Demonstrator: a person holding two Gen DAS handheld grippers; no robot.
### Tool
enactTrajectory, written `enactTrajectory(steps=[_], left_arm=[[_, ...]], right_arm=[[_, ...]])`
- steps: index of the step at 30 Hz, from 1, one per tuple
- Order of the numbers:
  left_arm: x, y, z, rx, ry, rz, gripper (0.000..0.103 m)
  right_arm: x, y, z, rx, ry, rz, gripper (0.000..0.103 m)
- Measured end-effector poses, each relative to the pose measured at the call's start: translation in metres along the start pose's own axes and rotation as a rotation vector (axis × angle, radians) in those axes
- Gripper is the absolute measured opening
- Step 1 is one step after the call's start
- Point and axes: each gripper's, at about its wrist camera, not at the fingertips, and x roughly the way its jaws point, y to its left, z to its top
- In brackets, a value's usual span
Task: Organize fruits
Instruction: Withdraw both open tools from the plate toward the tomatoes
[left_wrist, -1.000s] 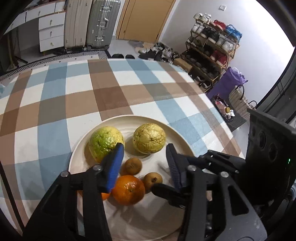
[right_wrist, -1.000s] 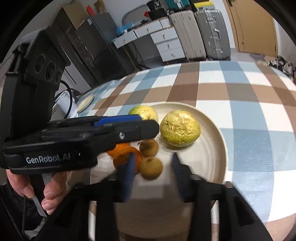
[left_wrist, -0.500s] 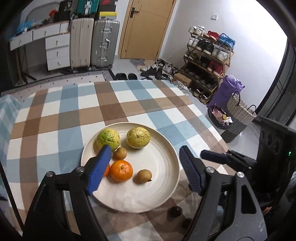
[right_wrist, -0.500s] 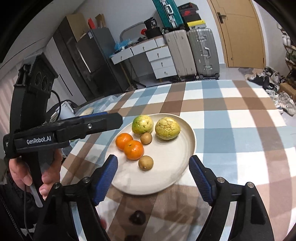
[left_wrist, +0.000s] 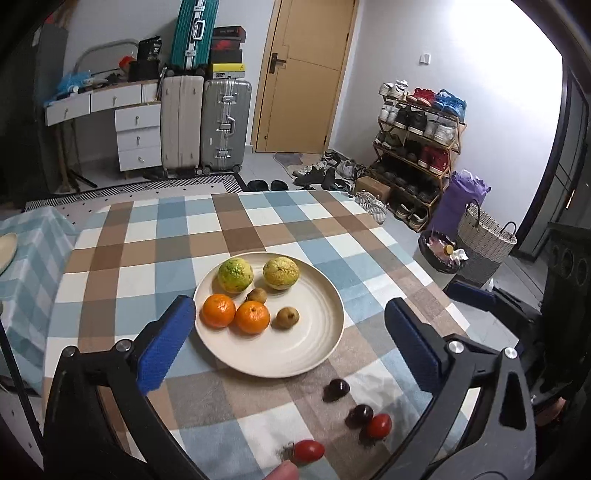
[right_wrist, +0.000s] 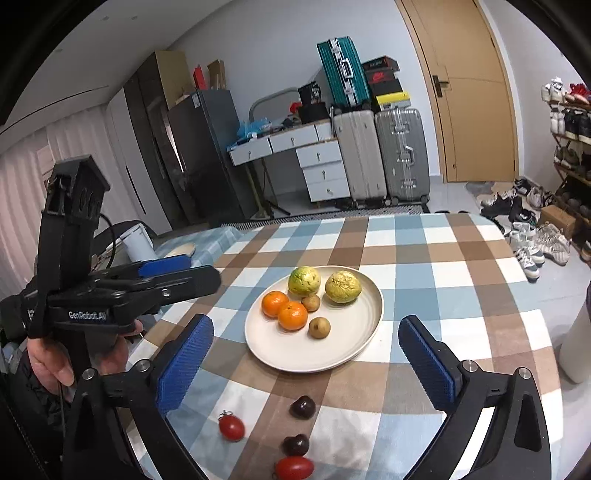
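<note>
Your left claw (left_wrist: 290, 334) and right claw (right_wrist: 304, 356) had just been opening wide with nothing between them, since the big fruits sat on the plate (right_wrist: 354, 347) and the little ones (right_wrist: 302, 407) still waited.

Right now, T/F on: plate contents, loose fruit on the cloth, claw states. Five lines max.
1. Two oranges lie on the plate. True.
2. Both claws grip fruit. False: the left claw and right claw are open, having just been opening, with nothing between the pads.
3. Two cherries lie on the cloth, off the plate. True.
4. The tomatoes are on the plate. False: both lie on the cloth, near the cherries.
5. The plate holds six fruits. True.
</note>
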Motion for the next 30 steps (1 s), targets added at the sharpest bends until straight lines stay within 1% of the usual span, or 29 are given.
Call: enactTrajectory(steps=[3,7,10,12,15,18,21,24,28,30], left_arm=[[-0.012,-0.002,-0.012,0.003,-0.004,0.054,0.102],[-0.025,-0.001,-0.032,-0.031,-0.003,0.067,0.102],[-0.030,-0.001,-0.049,-0.033,-0.005,0.141,0.102],[-0.034,0.000,-0.062,-0.065,-0.001,0.138,0.102],[-0.038,0.005,-0.082,-0.116,0.022,0.136,0.102],[-0.040,0.010,-0.101,-0.146,0.026,0.141,0.102],[-0.038,0.015,-0.119,-0.160,0.033,0.148,0.102],[-0.035,0.020,-0.132,-0.188,0.046,0.128,0.102],[-0.027,0.017,-0.143,-0.168,0.059,0.118,0.102],[-0.023,0.016,-0.145,-0.162,0.054,0.118,0.102]], right_arm=[[-0.012,0.010,-0.008,-0.011,-0.014,-0.011,0.103],[-0.021,0.018,-0.021,-0.017,-0.023,-0.029,0.103],[-0.027,0.024,-0.034,-0.007,-0.030,-0.050,0.103],[-0.031,0.027,-0.043,0.002,-0.032,-0.073,0.103],[-0.031,0.029,-0.054,0.022,-0.003,-0.086,0.103],[-0.034,0.031,-0.065,0.031,0.024,-0.075,0.103],[-0.036,0.032,-0.076,0.053,0.049,-0.041,0.103],[-0.033,0.032,-0.088,0.071,0.084,-0.036,0.103],[-0.026,0.030,-0.105,0.088,0.125,-0.054,0.103],[-0.021,0.028,-0.112,0.100,0.146,-0.055,0.103]])
